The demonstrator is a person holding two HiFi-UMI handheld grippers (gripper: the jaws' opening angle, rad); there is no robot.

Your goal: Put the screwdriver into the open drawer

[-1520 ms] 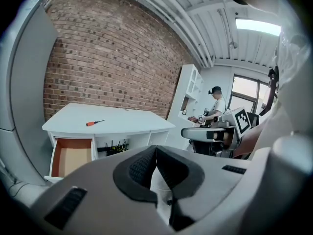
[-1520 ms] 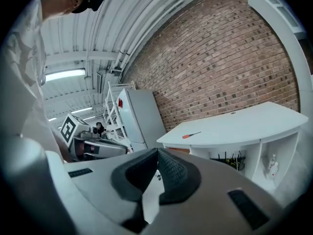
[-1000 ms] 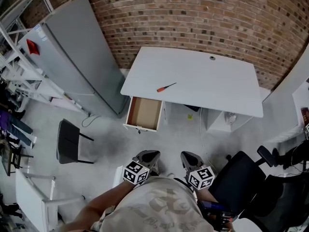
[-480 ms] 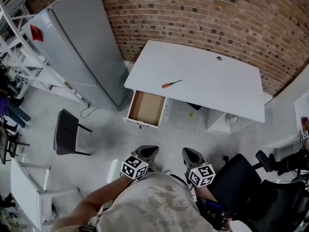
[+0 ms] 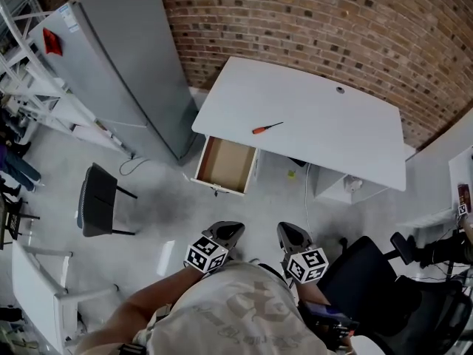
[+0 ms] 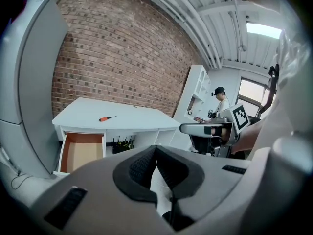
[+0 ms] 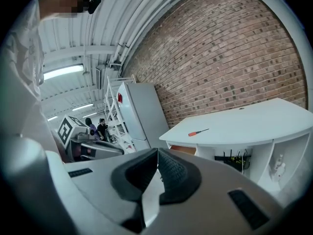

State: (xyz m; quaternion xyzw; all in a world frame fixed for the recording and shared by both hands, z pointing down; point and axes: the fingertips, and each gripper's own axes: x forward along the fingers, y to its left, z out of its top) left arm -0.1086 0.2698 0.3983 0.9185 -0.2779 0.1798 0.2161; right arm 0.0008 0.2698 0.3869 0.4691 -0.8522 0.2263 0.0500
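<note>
An orange-handled screwdriver [image 5: 266, 128] lies on the white desk [image 5: 325, 124], near its front left part; it also shows as the screwdriver [image 6: 107, 118] and the screwdriver [image 7: 198, 131]. Under the desk's left end an open drawer [image 5: 224, 165] with a brown, bare bottom stands pulled out, seen again as the drawer [image 6: 81, 151]. My left gripper [image 5: 227, 232] and right gripper [image 5: 290, 237] are held close to the body, well short of the desk. Both are shut with nothing between the pads. The left gripper [image 6: 155, 150] and right gripper [image 7: 157, 153] point toward the desk.
A grey cabinet [image 5: 122, 65] stands left of the desk against the brick wall [image 5: 310, 28]. A black chair [image 5: 100, 198] sits on the floor at left, a black office chair [image 5: 369, 279] at right. White shelving [image 5: 29, 87] lines the far left.
The view has shifted slightly: desk and drawer sit a little to the right and lower in the head view than before. Both grippers stay shut near the body.
</note>
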